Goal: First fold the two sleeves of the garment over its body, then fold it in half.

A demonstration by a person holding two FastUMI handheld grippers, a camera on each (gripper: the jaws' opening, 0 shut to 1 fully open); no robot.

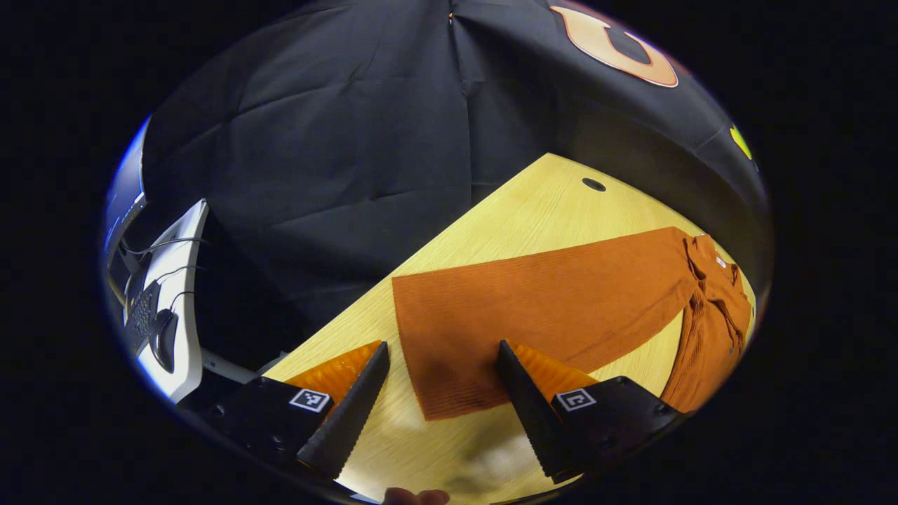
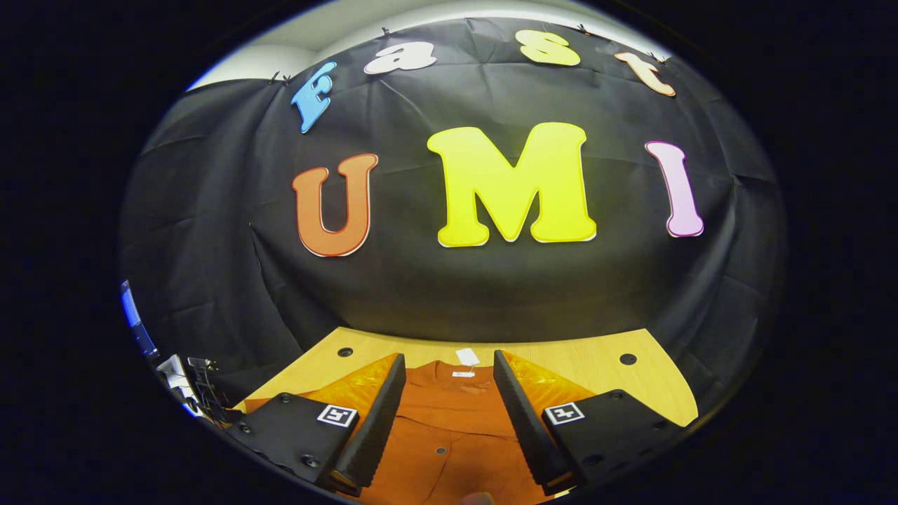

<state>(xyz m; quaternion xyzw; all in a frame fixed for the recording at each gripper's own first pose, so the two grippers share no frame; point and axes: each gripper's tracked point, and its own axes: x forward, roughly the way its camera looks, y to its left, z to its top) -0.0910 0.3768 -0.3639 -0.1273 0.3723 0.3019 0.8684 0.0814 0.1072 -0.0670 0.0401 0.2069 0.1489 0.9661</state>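
Observation:
An orange ribbed garment (image 1: 554, 301) lies flat on the wooden table (image 1: 533, 210); one long sleeve stretches from its cuff near me to the body at the right. My left gripper (image 1: 442, 354) hovers open over the cuff end, with its fingers on either side of the cuff and nothing between them pressed. In the right gripper view, the garment's body (image 2: 449, 414) with its collar, a white tag (image 2: 466, 356) and a small button lies just ahead. My right gripper (image 2: 449, 368) is open above the body, holding nothing.
The table has round cable holes (image 1: 593, 184) (image 2: 627, 358) near its far edge. A white desk (image 1: 175, 294) with a keyboard and a mouse stands off to the left of the table. The black booth cloth hangs close behind the table.

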